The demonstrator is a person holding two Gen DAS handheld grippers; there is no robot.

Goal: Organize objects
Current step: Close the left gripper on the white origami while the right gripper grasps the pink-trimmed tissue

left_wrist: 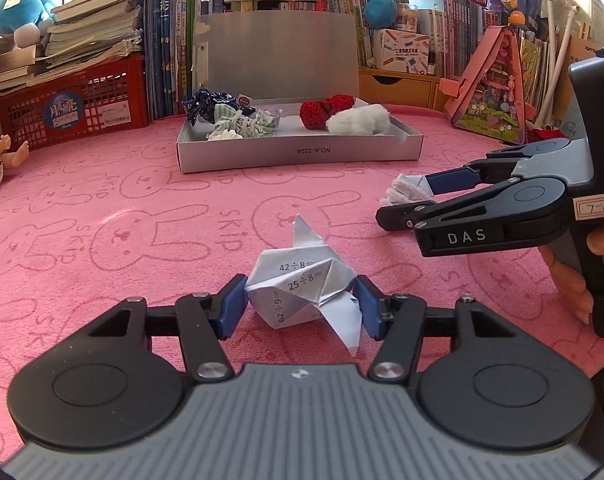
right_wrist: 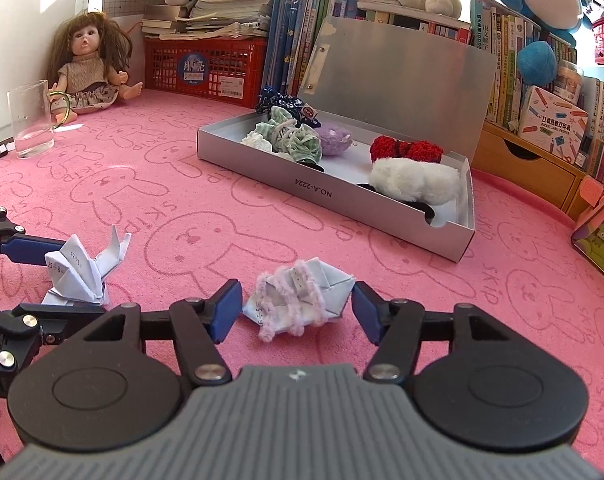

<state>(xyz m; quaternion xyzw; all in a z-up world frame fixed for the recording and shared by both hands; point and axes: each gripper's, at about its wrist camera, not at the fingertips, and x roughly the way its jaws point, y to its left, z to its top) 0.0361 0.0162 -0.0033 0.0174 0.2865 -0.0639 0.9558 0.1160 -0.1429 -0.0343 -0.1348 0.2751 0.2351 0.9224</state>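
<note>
Now I'd squeeze gently: left gripper [left_wrist: 302, 300] pinches the paper crane [left_wrist: 302, 288]; right gripper [right_wrist: 296, 304] straddles the paper bundle [right_wrist: 298, 296], pads apart.

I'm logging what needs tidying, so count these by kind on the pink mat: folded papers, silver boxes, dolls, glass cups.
Folded papers: 2
Silver box: 1
Doll: 1
Glass cup: 1
Total: 5

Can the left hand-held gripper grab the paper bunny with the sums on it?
Probably yes. The left hand-held gripper already has the paper bunny between its pads, which sit right at its sides, and nothing on the pink cloth blocks it.
</note>
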